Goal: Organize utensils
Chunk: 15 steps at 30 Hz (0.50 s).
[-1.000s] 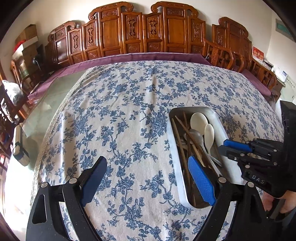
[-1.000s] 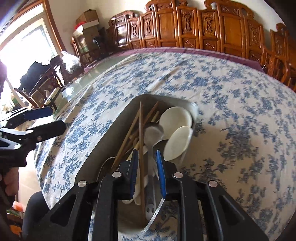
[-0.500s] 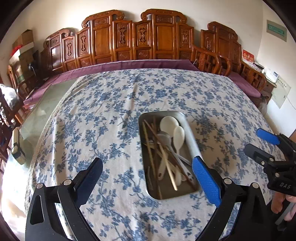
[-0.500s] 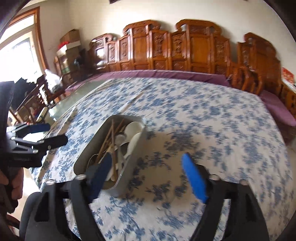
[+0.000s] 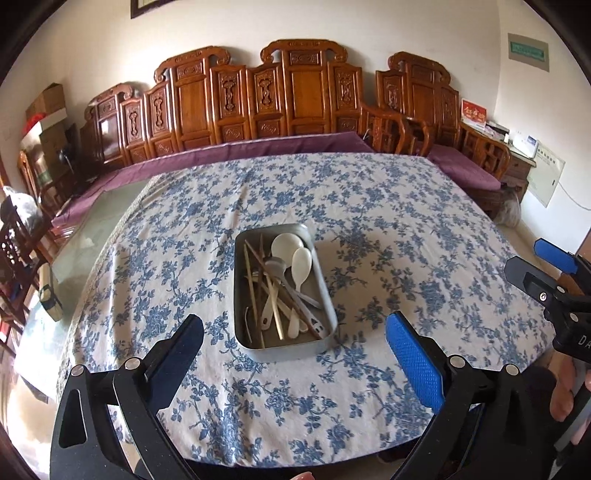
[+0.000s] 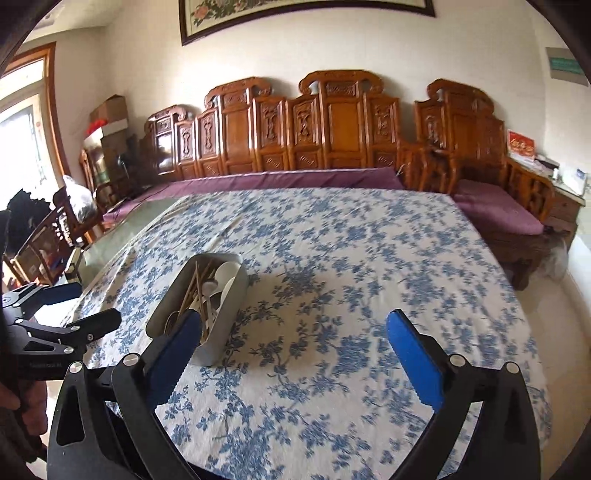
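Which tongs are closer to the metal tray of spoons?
Left, probably. The left tongs face the tray head-on; the right tongs, opening and empty, sit off to its right.

- This looks like the sitting or dining room of a home.
- A long carved wooden bench (image 5: 295,99) with tall panelled backs runs along the far wall, with purple cushions (image 5: 236,153) on its seat.
- A large table wears a blue-and-white floral tablecloth (image 5: 369,221).
- A metal tray (image 5: 328,295) of spoons and chopsticks sits on the cloth, ordinary household tableware.
- A framed picture (image 6: 295,14) hangs above the bench.
- Cardboard boxes (image 6: 109,110) are stacked in the left corner beside a bright window (image 6: 22,147).
- A red item (image 6: 521,146), possibly a calendar or card, stands on a side cabinet at the right.
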Tool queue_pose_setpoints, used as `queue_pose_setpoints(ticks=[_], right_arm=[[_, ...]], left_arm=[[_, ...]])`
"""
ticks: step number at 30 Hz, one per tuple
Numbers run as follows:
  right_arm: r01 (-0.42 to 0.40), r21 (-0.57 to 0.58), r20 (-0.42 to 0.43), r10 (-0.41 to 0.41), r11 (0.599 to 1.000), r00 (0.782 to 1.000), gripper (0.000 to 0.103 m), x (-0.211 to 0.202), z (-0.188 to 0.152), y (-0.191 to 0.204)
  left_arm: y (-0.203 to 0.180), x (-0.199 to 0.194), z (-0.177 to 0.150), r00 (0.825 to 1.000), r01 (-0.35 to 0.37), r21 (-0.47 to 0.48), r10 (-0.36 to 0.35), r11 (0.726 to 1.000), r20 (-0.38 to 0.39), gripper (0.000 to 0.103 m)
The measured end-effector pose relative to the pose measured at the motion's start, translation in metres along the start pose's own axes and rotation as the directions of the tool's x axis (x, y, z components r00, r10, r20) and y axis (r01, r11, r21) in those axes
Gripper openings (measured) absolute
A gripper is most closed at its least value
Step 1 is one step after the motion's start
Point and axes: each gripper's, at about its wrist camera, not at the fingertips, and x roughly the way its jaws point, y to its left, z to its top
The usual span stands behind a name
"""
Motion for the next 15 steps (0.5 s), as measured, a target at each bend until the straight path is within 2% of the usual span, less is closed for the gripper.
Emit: queue_pose_setpoints(ticks=[8, 15], right_arm=[[0.065, 0.021, 0.082, -0.067, 0.998, 0.994, 0.100, -0.056, 0.011, -0.012], [0.079, 0.019, 0.190, -0.082, 0.997, 0.978, 0.100, -0.107, 0.029, -0.011]], left_arm=[[-0.016, -0.053, 0.015, 0.995, 0.007, -0.003, -0.007, 1.000, 0.095, 0.095], [-0.023, -0.103, 0.029, 0.978, 0.021, -0.014, -0.018, 1.000, 0.206, 0.095]])
